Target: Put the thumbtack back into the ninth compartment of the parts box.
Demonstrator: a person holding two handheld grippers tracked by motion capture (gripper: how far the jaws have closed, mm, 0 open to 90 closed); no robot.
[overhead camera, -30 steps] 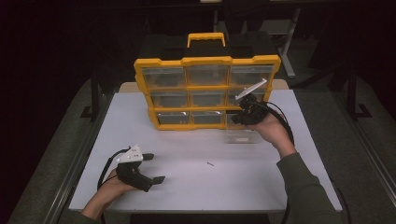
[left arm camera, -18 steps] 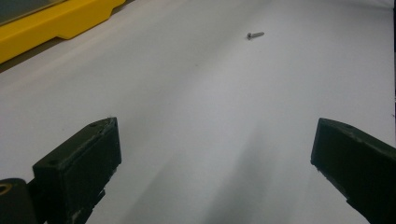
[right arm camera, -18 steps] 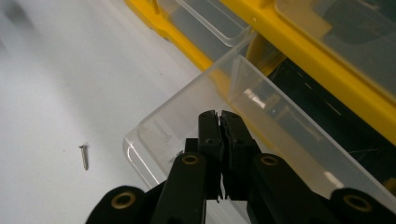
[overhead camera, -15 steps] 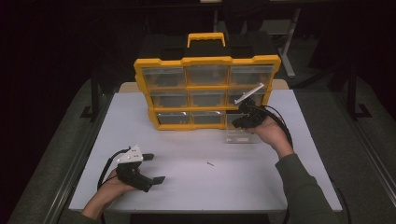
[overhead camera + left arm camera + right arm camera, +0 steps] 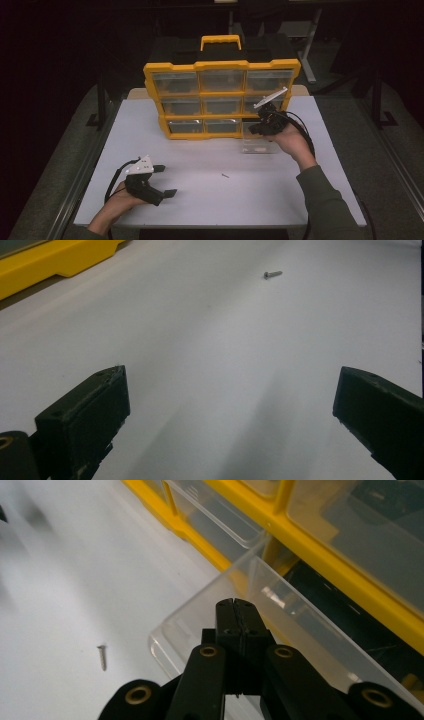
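With drawer drawn lower from organizer, right gripper jaws pinched on its wall; left gripper jaws wide, empty; screw next.

white table, dark room, grey floor, metal table legs behind

this looks like a workshop or lab bench set up for recording. a plain white surface stands in a dark room, lit from above, with metal frame legs of other furniture in the gloom behind. a yellow parts organizer with clear small drawers stands on it, and a loose screw lies nearby, hardware typical of a workshop.
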